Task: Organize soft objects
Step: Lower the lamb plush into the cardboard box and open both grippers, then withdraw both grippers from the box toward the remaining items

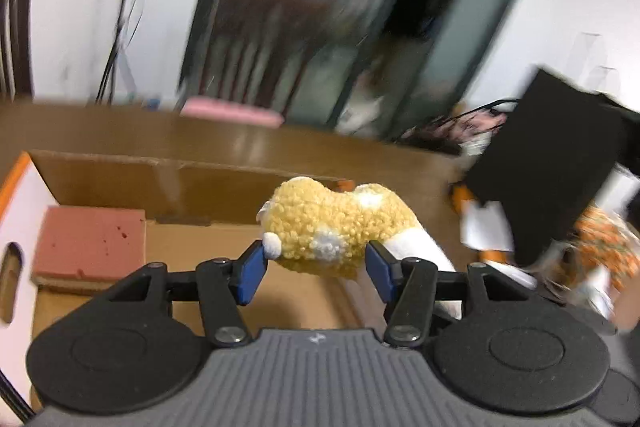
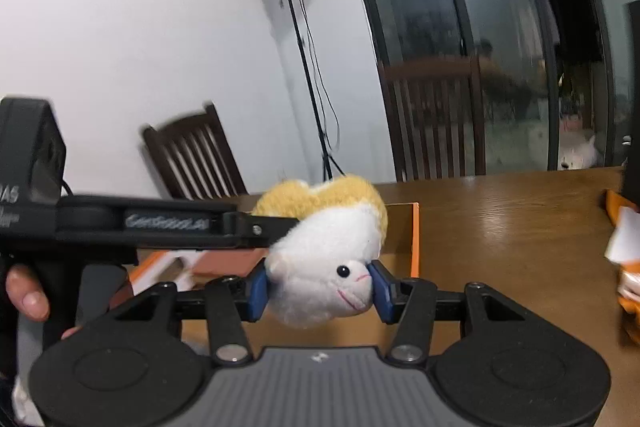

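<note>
Both grippers clamp 1 plush between them, held in the air over the box. Left gripper (image 1: pixel 316 265) pinches the plush (image 1: pixel 332 223) at its yellow curly body; right gripper (image 2: pixel 318 287) squeezes its white head. Long axis runs from my left jaws across to my right ones, so neither hand is nearer. Box (image 1: pixel 120 163) sits below and left of the plush, a red block (image 1: pixel 90 243) in its left end. Next move is probably down and left, into the free floor beside that block.

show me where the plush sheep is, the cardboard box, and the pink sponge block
plush sheep (image 2: pixel 320 267): right wrist view, its white face.
cardboard box (image 1: pixel 120 183): left wrist view, far inner wall.
pink sponge block (image 1: pixel 88 243): left wrist view, top face.
</note>
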### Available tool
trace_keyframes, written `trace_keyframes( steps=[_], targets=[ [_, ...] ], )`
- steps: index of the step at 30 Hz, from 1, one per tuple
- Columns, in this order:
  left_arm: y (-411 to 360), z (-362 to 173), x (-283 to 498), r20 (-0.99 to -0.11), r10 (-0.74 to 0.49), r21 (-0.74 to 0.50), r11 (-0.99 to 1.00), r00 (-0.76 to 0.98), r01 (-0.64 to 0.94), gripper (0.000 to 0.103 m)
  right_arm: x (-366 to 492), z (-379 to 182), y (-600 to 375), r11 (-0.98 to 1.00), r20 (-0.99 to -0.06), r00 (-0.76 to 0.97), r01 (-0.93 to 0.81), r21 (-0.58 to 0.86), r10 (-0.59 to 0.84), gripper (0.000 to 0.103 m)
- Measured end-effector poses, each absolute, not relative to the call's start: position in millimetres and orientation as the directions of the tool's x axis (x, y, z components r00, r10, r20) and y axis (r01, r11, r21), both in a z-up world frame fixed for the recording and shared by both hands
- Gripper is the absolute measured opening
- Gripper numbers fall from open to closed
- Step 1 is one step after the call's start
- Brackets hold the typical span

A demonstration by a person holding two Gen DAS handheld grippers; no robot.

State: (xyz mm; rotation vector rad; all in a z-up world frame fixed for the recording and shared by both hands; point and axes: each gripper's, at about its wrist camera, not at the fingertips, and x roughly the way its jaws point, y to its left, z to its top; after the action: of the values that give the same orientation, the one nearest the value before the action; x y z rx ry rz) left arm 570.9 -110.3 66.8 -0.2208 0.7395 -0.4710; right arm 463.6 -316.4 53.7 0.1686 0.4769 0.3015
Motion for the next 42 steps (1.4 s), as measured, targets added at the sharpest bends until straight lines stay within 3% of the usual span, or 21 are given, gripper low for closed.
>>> trace_keyframes(
  steps=[4,8,17,19,23,30,35,42],
  targets=[
    [-116,41,619,-0.657,-0.429,-0.318,0.903,0.620,0.288,0.054,536,35,-311,0.951,-0.524,0.800,-0.188,0.246,0.293,0.050],
    [-114,28,631,-0.688,-0.442,-0.350,0.897,0.576,0.271,0.054,559,22,-298,0.980,-0.565,0.801,-0.143,0.140,0.198,0.055],
    [-100,74,587,-0.635,-0.395,-0.235,0.917,0.664,0.321,0.059,538,48,-291,0.991,-0.519,0.845,-0.125,0.045,0.130,0.064],
    [-90,92,567,-0.607,-0.370,-0.188,0.927,0.703,0.325,0.060,519,68,-296,0.991,-0.489,0.862,-0.127,0.039,0.130,0.067],
    [-64,134,521,-0.544,-0.325,-0.099,0.940,0.773,0.326,0.071,481,108,-308,0.992,-0.429,0.895,-0.124,0.021,0.121,0.084],
    [-34,181,419,-0.408,-0.266,-0.006,0.957,0.873,0.289,0.084,400,164,-316,0.992,-0.354,0.930,-0.116,-0.042,0.094,0.089],
    [-15,174,334,-0.293,-0.229,0.049,0.966,0.928,0.254,0.094,338,170,-314,0.987,-0.301,0.945,-0.149,-0.054,0.126,0.095],
    [11,139,223,-0.201,-0.190,0.071,0.976,0.961,0.207,0.102,248,147,-299,0.981,-0.247,0.955,-0.184,-0.063,0.164,0.096]
  ],
)
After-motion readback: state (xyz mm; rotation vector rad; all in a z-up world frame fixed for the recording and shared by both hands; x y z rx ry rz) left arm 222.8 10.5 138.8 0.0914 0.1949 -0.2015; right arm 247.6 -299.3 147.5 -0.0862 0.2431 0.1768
